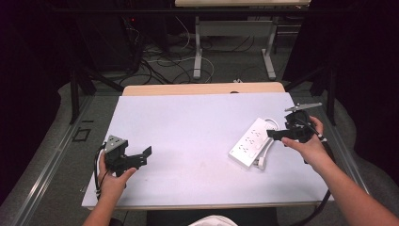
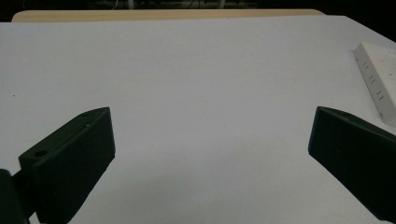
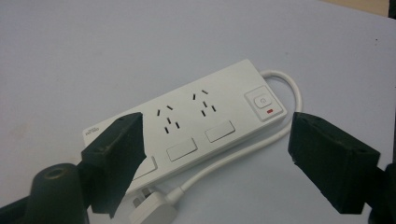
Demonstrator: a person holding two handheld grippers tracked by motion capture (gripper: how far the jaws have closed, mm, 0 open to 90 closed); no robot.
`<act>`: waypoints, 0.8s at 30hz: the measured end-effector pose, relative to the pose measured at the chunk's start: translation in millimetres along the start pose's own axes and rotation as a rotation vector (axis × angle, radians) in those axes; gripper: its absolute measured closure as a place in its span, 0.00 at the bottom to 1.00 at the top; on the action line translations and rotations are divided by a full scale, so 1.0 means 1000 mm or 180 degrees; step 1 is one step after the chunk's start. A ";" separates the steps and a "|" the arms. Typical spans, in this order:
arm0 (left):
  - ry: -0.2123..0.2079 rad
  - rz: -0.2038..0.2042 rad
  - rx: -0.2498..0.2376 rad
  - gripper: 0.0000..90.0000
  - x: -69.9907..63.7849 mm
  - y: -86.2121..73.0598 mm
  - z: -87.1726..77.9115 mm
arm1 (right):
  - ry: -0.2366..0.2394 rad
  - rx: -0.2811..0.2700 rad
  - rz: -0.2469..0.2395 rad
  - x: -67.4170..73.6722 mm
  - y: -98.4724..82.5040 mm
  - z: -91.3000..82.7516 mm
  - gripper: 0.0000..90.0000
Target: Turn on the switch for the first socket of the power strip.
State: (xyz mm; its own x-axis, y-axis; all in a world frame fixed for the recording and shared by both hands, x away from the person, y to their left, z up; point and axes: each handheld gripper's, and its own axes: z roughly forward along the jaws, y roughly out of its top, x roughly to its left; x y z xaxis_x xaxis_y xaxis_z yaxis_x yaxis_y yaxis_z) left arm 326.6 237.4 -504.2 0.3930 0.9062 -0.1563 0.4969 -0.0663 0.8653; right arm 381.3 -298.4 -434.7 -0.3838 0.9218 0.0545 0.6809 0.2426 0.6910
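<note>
Power strip point(image 1: 250, 141), white, lay flat on the right half of the pale table point(image 1: 188, 127), its cord point(image 3: 224, 161) looped along one side and the plug point(image 3: 152, 210) resting at the near end. Item carried a power button point(image 3: 264, 103) with a red mark at one end and rows of sockets along its face. My right gripper point(image 1: 282, 134) hovered just beside the strip, jaws spread wide and holding nothing. My left gripper point(image 1: 141, 157) sat well apart at the table's left, jaws likewise wide open over bare surface, nothing between them.
</note>
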 end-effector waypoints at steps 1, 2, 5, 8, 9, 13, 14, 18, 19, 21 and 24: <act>0.0001 0.0005 -0.0002 0.00 0.000 0.000 0.000 | 0.0018 0.0010 0.0005 -0.001 0.001 0.001 0.21; 0.0005 0.0012 -0.0004 0.00 0.000 0.000 -0.001 | 0.0032 0.0030 -0.0007 -0.003 0.004 0.002 0.22; 0.0010 0.0017 -0.0007 0.00 0.000 0.000 -0.001 | 0.0028 0.0062 -0.0013 -0.004 0.006 0.003 0.22; 0.0012 0.0015 -0.0009 0.00 0.000 0.000 -0.001 | 0.0018 0.0086 -0.0036 -0.006 0.010 0.006 0.23; 0.0012 0.0025 -0.0007 0.00 0.000 0.000 -0.001 | 0.0007 0.0114 -0.0037 -0.006 0.011 0.006 0.23; 0.0014 0.0034 -0.0003 0.00 0.000 0.000 -0.001 | 0.0014 0.0188 -0.0096 -0.007 0.014 0.012 0.26; 0.0011 0.0028 -0.0002 0.00 0.000 0.000 -0.001 | 0.0014 0.0188 -0.0096 -0.007 0.014 0.012 0.26; 0.0007 0.0015 -0.0001 0.00 0.000 0.000 -0.001 | 0.0026 0.0248 -0.0129 -0.008 0.015 0.019 0.27; 0.0006 0.0013 0.0000 0.00 0.000 -0.001 -0.001 | 0.0008 0.0275 -0.0129 -0.008 0.016 0.021 0.27; 0.0010 0.0024 -0.0001 0.00 0.000 -0.001 -0.001 | -0.0003 0.0299 -0.0129 -0.010 0.017 0.025 0.28; 0.0006 0.0028 0.0002 0.00 0.000 -0.001 -0.001 | -0.0017 0.0329 -0.0104 -0.012 0.017 0.030 0.29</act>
State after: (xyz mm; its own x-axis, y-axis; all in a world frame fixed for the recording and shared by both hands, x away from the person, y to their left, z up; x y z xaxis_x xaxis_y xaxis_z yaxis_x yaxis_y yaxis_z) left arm 325.3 237.6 -504.2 0.3958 0.9064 -0.1477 0.4940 -0.0746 0.8663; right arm 416.3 -295.7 -445.2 -0.4038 0.9144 0.0291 0.7289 0.3023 0.6143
